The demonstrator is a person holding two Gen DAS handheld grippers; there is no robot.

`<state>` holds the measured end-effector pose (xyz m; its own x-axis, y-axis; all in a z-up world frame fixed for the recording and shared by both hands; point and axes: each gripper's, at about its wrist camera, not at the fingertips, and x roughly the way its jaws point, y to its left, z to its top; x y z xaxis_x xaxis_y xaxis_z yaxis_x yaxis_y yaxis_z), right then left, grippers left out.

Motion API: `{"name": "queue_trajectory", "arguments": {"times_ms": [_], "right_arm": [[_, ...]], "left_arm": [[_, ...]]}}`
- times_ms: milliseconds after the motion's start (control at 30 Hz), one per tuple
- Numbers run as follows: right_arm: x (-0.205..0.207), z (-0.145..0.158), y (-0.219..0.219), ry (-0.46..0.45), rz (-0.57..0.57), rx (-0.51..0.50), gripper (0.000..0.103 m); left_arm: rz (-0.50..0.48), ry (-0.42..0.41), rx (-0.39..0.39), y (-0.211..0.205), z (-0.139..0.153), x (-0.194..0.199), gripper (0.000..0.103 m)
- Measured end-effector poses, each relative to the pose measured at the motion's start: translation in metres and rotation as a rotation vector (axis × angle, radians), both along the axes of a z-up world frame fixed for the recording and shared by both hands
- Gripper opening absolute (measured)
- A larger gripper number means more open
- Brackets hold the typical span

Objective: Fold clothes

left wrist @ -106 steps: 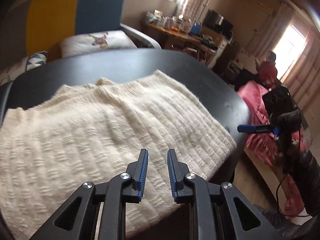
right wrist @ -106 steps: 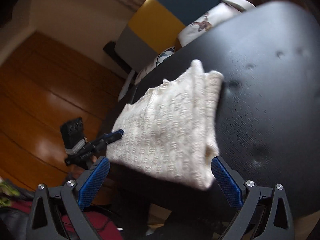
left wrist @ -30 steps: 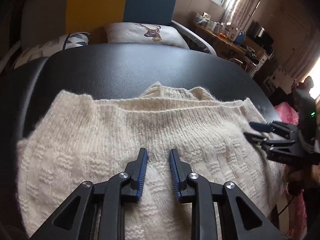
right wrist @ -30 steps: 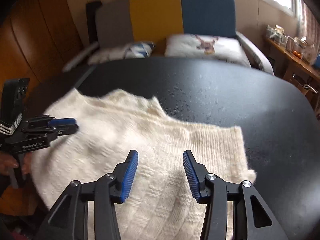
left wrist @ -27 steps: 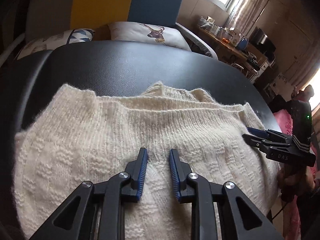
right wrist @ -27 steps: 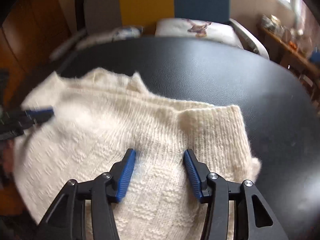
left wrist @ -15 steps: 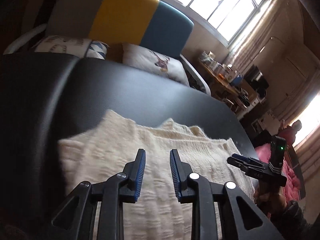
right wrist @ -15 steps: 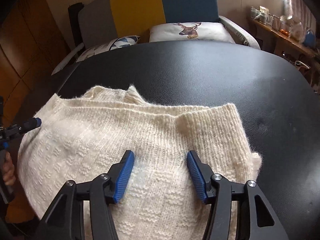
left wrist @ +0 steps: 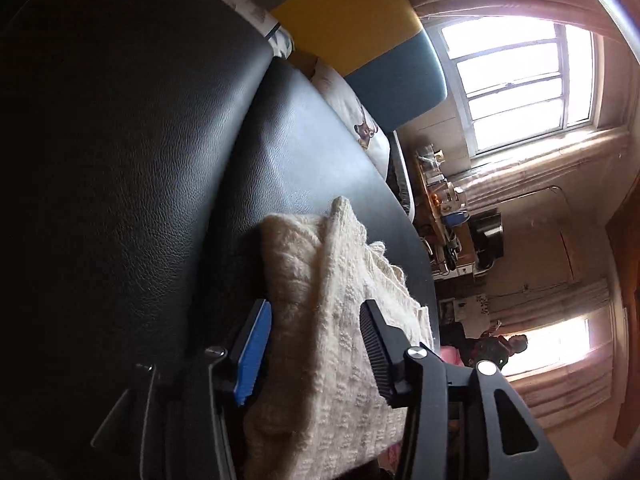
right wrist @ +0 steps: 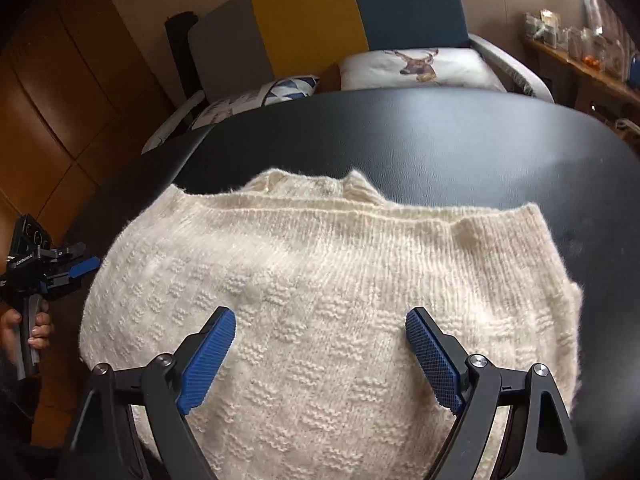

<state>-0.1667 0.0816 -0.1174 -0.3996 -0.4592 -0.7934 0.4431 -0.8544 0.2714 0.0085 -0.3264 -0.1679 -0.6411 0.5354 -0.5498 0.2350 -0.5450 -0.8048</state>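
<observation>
I see both my grippers, left gripper (left wrist: 316, 320) and right gripper (right wrist: 320, 328), opening wide, gripping nothing, over the folded sweater (right wrist: 320, 280) at lower centre.

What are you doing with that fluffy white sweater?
A person is folding a cream knitted sweater on a black padded table, with a gripper tool in each hand. The sweater lies folded. The right gripper is over its middle and the left gripper is at its side edge. Both sets of jaws are opening, gripping nothing.
</observation>
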Motion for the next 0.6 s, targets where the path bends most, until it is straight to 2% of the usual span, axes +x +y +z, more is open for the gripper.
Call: {"name": "queue_trajectory", "arguments": {"times_ms": [67, 167, 233, 467, 567, 600], "right_arm": [[0.001, -0.005, 0.001, -0.004, -0.008, -0.013, 0.091], [0.002, -0.006, 0.001, 0.002, -0.003, -0.027, 0.097], [0.003, -0.007, -0.002, 0.014, 0.011, -0.017, 0.100], [0.004, -0.010, -0.004, 0.045, 0.024, -0.019, 0.103], [0.005, -0.011, -0.001, 0.051, 0.026, -0.040, 0.103], [0.005, -0.011, -0.001, 0.054, 0.028, -0.044, 0.103]], "left_arm": [[-0.015, -0.016, -0.011, 0.006, -0.005, -0.008, 0.050], [-0.037, -0.058, -0.081, 0.015, -0.012, -0.019, 0.051], [-0.049, -0.045, -0.104, 0.018, -0.012, -0.022, 0.051], [-0.086, -0.012, -0.045, 0.026, -0.021, -0.040, 0.052], [-0.146, -0.034, -0.036, 0.032, -0.022, -0.049, 0.041], [-0.163, -0.048, -0.054, 0.035, -0.022, -0.052, 0.028]]}}
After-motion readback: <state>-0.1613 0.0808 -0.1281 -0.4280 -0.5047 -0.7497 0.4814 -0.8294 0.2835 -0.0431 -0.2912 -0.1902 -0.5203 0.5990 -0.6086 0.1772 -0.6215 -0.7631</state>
